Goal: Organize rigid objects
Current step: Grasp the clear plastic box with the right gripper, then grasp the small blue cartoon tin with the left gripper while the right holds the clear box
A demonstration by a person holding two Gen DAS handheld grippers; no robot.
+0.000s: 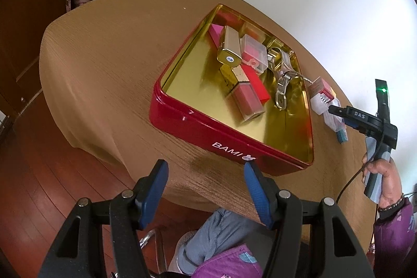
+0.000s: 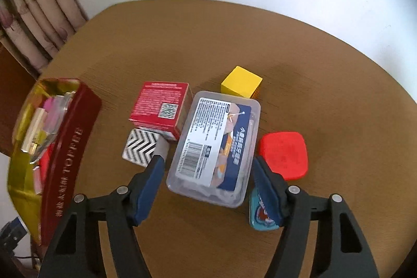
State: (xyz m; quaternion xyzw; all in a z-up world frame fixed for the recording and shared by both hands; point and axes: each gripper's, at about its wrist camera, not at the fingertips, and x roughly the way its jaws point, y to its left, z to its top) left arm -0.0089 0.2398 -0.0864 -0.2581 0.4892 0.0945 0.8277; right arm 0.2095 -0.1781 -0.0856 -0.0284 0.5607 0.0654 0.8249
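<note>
The step in hand looks like a pick: the right gripper (image 2: 207,173) hangs with its blue-padded fingers spread wide on either side of the clear plastic box (image 2: 215,147), not yet pressing its walls. The next move calls for closing squarely across the box's narrow width, then carrying it left to the red tin (image 2: 66,147).

The box is a smooth, rounded-cornered, translucent rectangle with a printed label and barcode, likely slippery under the pads. Touching its upper left side sits a red cardboard carton (image 2: 160,106); just left of the box lies a zigzag-striped black-and-white piece (image 2: 142,147); beyond it stands a yellow cube (image 2: 241,82); to its right lie a matte red rounded slab (image 2: 284,154) and a teal tin (image 2: 260,215).

The left gripper (image 1: 206,180) waits spread and empty near the red tin's front wall, whose glossy gold interior already holds lipsticks (image 1: 245,98) and a metal clasp (image 1: 282,87).
</note>
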